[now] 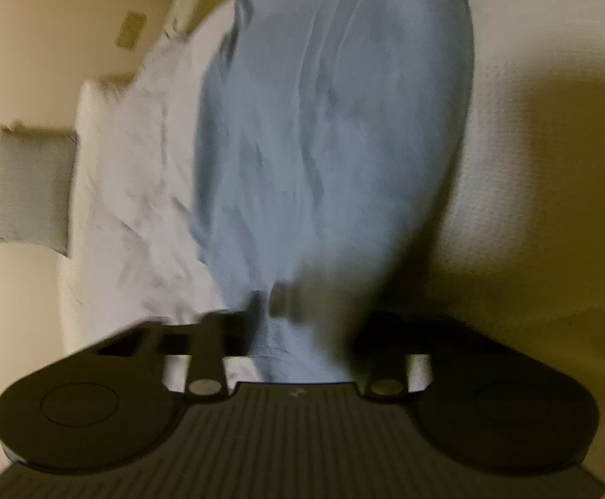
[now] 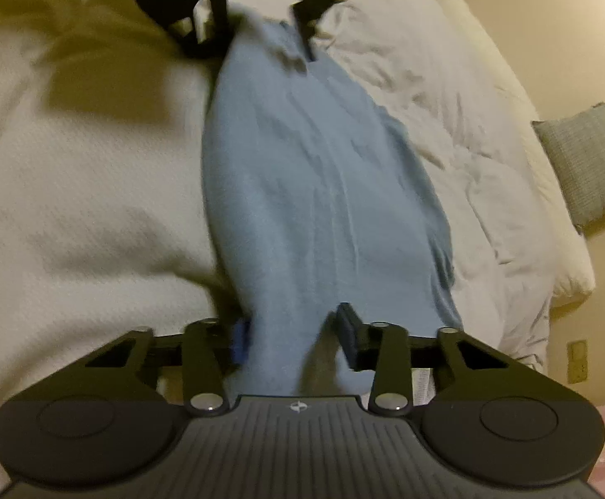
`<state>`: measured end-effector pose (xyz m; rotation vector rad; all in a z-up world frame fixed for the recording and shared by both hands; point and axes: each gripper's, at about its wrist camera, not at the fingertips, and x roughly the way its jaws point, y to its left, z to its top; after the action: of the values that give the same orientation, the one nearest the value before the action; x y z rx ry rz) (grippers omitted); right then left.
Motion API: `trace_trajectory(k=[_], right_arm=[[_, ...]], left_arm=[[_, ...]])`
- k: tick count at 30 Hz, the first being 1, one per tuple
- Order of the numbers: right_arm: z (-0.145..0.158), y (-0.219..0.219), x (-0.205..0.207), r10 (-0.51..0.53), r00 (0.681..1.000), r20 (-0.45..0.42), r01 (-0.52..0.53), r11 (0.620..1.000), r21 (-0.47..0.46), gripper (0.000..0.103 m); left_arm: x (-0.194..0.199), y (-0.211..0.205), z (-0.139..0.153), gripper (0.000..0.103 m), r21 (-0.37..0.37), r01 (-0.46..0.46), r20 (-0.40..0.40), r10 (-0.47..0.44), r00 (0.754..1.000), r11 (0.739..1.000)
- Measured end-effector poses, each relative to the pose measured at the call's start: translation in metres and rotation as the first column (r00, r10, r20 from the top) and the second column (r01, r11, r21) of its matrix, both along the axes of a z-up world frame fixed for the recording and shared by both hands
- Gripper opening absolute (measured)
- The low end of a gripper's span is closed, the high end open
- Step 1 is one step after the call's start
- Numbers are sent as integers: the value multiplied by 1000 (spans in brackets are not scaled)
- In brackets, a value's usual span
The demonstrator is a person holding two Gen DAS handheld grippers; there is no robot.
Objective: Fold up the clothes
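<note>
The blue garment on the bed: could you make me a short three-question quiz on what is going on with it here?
1. True or false: the blue garment is stretched between the left gripper and the right gripper.
2. What lies under the garment? A) a wooden table B) a white bed cover C) a metal tray
3. Fill in: off the side of the bed, on the floor, lies a small grey ____.

Key: 1 true, each gripper's fingers have one end of the cloth between them. 2 B. 3 cushion.
</note>
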<state>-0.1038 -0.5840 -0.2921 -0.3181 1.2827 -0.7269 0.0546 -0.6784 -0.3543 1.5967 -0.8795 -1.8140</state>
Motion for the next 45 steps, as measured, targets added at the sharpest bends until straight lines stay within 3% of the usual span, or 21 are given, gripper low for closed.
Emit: trace_trajectory(k=[1, 5, 10, 13, 17, 20, 23, 26, 28, 32, 36, 38, 41, 45], right_arm=[[3, -4, -2, 5, 1000, -2, -5, 1000, 13, 0], [39, -16, -15, 42, 999, 22, -43, 998, 40, 2], [116, -42, -40, 85, 994, 68, -85, 996, -7, 2], [163, -73, -55, 101, 991, 88, -97, 994, -46, 2], [207, -128, -72, 141, 985, 104, -134, 988, -74, 1], [227, -185, -84, 206, 972, 115, -194, 975, -109, 1], [237, -249, -90, 286, 949, 128, -267, 952, -151, 1], [240, -313, -90, 381, 914, 138, -351, 914, -201, 1], [239, -348, -90, 453, 881, 139, -413, 877, -246, 2], [216, -395, -101, 530, 833, 159, -484, 837, -254, 2], [138, -413, -119, 561, 819, 124, -539, 825, -169, 3], [85, -417, -129, 575, 814, 81, -568, 818, -91, 2], [24, -418, -143, 609, 793, 6, -609, 793, -8, 1], [6, -409, -162, 638, 770, -21, -638, 769, -34, 13]], left_arm=[[0, -2, 2, 10, 12, -6, 1, 6, 1000, 1000], [-7, -9, 29, 6, 50, -75, -35, 77, 996, 996], [-20, -28, 98, 6, 186, -184, -136, 210, 968, 965], [-32, -47, 146, 6, 235, -242, -208, 292, 934, 941], [-49, -86, 204, 5, 247, -331, -278, 394, 876, 911], [-62, -127, 234, 5, 234, -405, -323, 463, 825, 884], [-73, -171, 252, 5, 193, -478, -333, 515, 790, 857], [-78, -211, 265, 6, 166, -580, -353, 597, 720, 797], [-83, -233, 267, 6, 142, -633, -350, 637, 687, 761], [-100, -258, 252, 6, 148, -711, -350, 709, 613, 688], [-134, -261, 181, 7, 229, -744, -283, 774, 566, 628], [-152, -245, 124, 11, 283, -750, -221, 801, 556, 598], [-174, -230, 57, 16, 319, -754, -119, 813, 569, 574], [-190, -207, 41, 18, 230, -786, -131, 819, 559, 574]])
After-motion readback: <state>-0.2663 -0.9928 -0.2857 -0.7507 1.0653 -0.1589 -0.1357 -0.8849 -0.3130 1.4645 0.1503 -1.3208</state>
